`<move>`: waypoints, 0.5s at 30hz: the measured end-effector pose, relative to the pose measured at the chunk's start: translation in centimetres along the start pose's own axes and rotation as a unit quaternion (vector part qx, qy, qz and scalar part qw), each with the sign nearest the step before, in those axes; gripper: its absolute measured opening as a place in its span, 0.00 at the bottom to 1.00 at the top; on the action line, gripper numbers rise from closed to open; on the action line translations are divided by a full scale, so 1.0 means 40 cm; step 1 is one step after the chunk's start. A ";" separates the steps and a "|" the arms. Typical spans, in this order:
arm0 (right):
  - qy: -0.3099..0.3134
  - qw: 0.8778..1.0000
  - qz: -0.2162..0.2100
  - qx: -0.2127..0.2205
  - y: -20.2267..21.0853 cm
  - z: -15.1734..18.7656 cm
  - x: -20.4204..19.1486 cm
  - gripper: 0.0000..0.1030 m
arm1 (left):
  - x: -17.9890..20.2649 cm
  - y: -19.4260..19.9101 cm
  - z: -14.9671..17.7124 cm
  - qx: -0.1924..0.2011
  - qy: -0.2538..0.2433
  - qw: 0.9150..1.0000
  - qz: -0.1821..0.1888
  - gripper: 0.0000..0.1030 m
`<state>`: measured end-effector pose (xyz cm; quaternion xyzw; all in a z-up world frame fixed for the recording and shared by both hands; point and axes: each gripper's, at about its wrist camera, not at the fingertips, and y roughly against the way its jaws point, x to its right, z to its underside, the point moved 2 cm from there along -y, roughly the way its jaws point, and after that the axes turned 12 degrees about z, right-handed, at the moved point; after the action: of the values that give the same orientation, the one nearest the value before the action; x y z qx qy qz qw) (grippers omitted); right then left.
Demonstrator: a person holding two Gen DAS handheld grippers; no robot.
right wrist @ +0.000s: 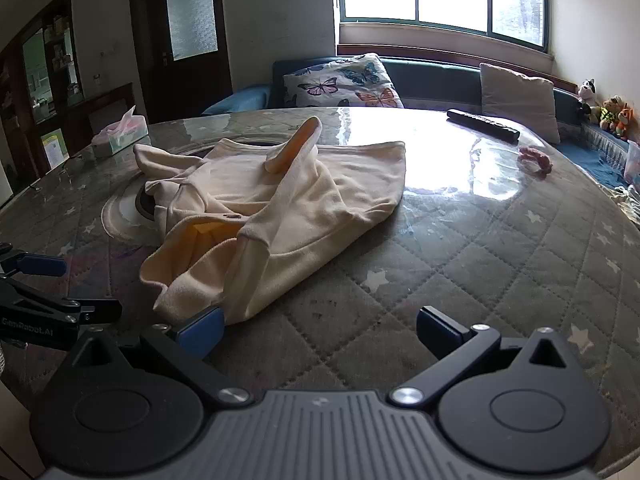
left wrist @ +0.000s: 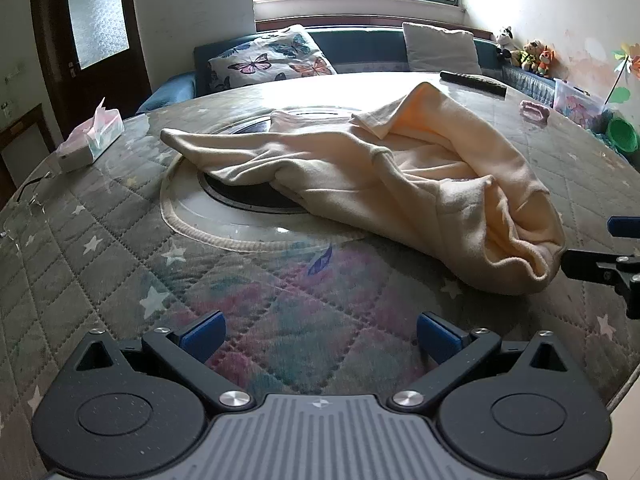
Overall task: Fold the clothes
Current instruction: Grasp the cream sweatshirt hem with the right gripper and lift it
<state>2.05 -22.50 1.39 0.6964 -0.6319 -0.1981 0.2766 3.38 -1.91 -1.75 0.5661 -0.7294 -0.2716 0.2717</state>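
Left wrist view has the left claw (left wrist: 318, 338) spread wide with nothing between its blue pads, hanging over bare quilted desk (left wrist: 120, 280) cover, tilted down toward it. The cream garment (left wrist: 380, 184) sits ahead and off to the right, not touching that claw at all.

Right wrist view: right claw (right wrist: 318, 334) is also fully released, but way closer. Its left blue pad (right wrist: 200, 332) sits right at the near hem of the garment, maybe brushing it, I honestly can't tell. Nothing is gripped yet.

The garment itself is a crumpled heap near the middle of the round desk, one sleeve sticking up, part of it draped over the round inset in the middle.

What could go sideways, imo: it's bunched in several layers, so a pinch at that near edge could grab two or three layers at once and then it won't spread flat. The desk has a glossy clear cover, so the cloth may just slide instead of unfolding when pulled. Also the remote (right wrist: 482, 125) and tissue box (right wrist: 120, 134) are well apart, probably safe.
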 end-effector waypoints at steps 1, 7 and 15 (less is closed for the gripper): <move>0.001 1.000 -0.001 0.000 -0.003 -0.003 0.000 1.00 | 0.000 -0.001 -0.002 0.000 -0.001 1.000 0.000 1.00; 0.017 1.000 -0.003 0.003 -0.017 -0.034 -0.003 1.00 | -0.009 -0.005 -0.022 0.002 0.001 1.000 0.003 1.00; 0.034 0.999 -0.016 0.019 -0.020 -0.109 0.002 1.00 | -0.034 0.003 -0.060 0.014 0.006 1.000 0.006 1.00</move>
<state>5.40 -21.97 4.24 0.7177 -0.6145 -0.1664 0.2820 5.28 -0.79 -0.11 0.5668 -0.7348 -0.2566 0.2700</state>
